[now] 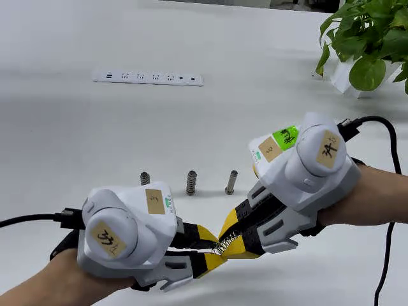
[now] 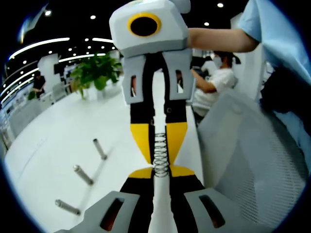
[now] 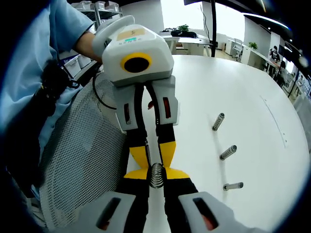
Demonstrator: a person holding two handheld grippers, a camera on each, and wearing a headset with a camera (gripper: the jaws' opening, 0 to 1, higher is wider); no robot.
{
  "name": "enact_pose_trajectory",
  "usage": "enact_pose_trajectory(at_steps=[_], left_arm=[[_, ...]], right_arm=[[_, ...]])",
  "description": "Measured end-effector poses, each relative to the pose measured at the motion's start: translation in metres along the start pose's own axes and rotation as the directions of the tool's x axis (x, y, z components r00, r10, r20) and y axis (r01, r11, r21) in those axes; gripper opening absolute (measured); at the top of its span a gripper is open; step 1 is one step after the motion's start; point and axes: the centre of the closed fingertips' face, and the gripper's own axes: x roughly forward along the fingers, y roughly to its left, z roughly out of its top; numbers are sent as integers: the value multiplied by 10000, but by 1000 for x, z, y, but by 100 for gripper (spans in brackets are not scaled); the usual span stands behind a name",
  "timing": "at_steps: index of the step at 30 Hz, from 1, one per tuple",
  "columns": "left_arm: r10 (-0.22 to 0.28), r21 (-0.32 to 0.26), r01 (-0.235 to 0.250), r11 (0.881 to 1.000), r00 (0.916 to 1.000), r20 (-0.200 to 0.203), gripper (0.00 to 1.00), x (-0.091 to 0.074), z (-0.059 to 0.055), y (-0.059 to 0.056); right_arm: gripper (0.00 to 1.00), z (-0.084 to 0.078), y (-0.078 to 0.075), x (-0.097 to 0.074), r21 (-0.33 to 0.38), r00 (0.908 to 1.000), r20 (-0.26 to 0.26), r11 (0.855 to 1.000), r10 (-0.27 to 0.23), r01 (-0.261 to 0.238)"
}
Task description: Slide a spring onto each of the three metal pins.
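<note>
Worked over a broad white counter (image 1: 76, 127), with a leafy green potted plant (image 1: 366, 38) at the upper right of the head view. Held the white-bodied left gripper (image 1: 213, 250) at the lower left of that frame and the matching white-bodied right gripper (image 1: 231, 237) at the centre right, black-and-yellow jaws meeting tip to tip. Saw a long white power strip (image 1: 148, 78) lying in the upper left, well apart from the work. Saw three short upright metal pins in a row at mid-frame, just above the grippers. Made out what looked like a coil around the leftmost pin (image 1: 145, 178) and the middle pin (image 1: 191, 182). Found the rightmost pin (image 1: 231, 182) smooth and bare, as far as the frame allowed. Carried one small coiled steel spring (image 1: 222, 245) low in the frame, off the counter and bridging the two sets of jaws. Appeared to clench it from both ends, left jaws pinching one end and right jaws the other. Judged two pins done and one left, the rightmost pin yet to take the held spring, near it but apart.
</note>
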Motion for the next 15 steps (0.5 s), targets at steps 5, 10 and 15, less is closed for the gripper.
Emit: enact_pose_trajectory(at_steps=[5,10,15], left_arm=[[312,-58,-312,9995,9995,32,12,0,-2,5],[857,-477,-852,9952,9963,93,20,-7,-10,16],[1480,-1167,-1438,9827,9886,281,27,-20,-16,28]], right_arm=[[12,-2,-6,2,275,10000,91,9996,-32,30],[12,-7,-14,2,474,9994,116,9984,-326,321],[12,-13,-18,2,693,9985,116,9962,-528,519]])
